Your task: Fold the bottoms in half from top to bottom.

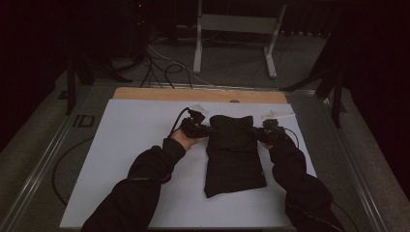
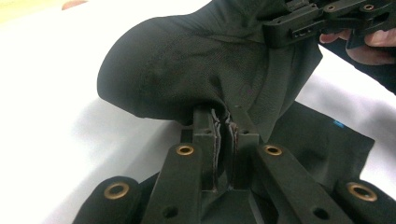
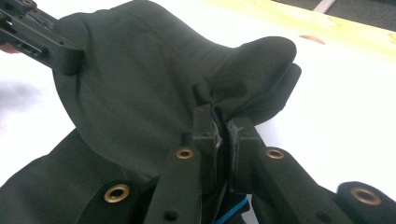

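Observation:
A black cloth garment (image 1: 234,154) lies folded lengthwise on the white board (image 1: 135,145). Its far end is lifted and bulges between my two grippers. My left gripper (image 1: 209,129) is shut on the cloth's left edge; in the left gripper view the black cloth (image 2: 187,70) is pinched between the jaws of the left gripper (image 2: 223,122). My right gripper (image 1: 255,131) is shut on the right edge; the right gripper view shows the cloth (image 3: 154,93) clamped by the right gripper (image 3: 221,122). Each gripper view shows the other gripper gripping the far edge.
The white board rests on a wooden tabletop (image 1: 198,94) whose far strip shows. A metal frame (image 1: 237,29) and cables (image 1: 164,67) stand on the floor beyond. Bare white board lies left of the cloth and near the front edge.

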